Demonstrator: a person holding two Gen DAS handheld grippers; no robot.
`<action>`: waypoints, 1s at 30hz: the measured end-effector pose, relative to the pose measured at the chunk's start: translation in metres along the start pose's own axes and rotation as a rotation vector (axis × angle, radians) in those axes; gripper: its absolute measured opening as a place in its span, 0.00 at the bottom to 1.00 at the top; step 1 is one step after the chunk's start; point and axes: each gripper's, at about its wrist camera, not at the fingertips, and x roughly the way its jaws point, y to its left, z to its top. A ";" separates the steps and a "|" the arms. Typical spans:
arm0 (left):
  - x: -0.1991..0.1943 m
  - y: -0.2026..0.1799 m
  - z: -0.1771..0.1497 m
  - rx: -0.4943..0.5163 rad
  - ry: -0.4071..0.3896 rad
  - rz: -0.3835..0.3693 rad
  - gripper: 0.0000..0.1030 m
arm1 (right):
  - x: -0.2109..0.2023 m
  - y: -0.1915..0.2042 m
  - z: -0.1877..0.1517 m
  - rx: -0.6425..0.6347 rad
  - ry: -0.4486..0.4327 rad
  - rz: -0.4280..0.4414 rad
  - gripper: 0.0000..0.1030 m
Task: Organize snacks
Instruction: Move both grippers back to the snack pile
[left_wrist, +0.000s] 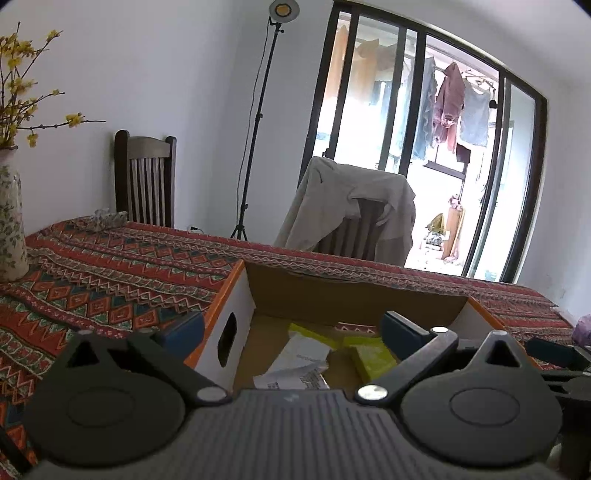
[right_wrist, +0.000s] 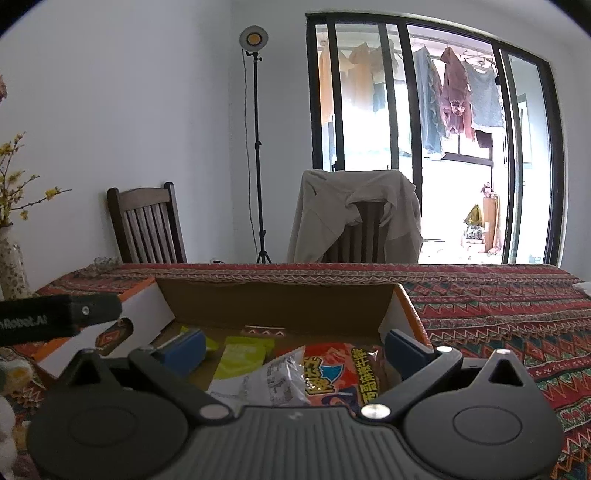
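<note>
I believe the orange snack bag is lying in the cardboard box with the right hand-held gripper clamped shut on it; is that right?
Not quite: the right hand-held gripper is open, its pads clear of the orange snack bag, as the right wrist view shows. The bag does lie in the cardboard box.

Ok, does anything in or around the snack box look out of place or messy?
Mostly tidy. Inside the cardboard box the snacks lie loosely heaped: the orange snack bag overlaps a crumpled white wrapper, with green packets behind them. The box's far wall has a ragged top edge. Nothing looks spilled on the tablecloth.
</note>
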 end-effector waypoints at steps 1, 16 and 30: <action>-0.001 0.000 0.001 -0.003 -0.001 0.002 1.00 | 0.000 -0.001 0.000 0.002 0.002 0.003 1.00; -0.047 0.007 0.020 -0.035 0.023 0.003 1.00 | -0.048 0.002 0.016 -0.006 0.034 -0.009 1.00; -0.105 0.033 -0.030 0.027 0.097 0.018 1.00 | -0.102 0.013 -0.043 0.004 0.135 0.050 1.00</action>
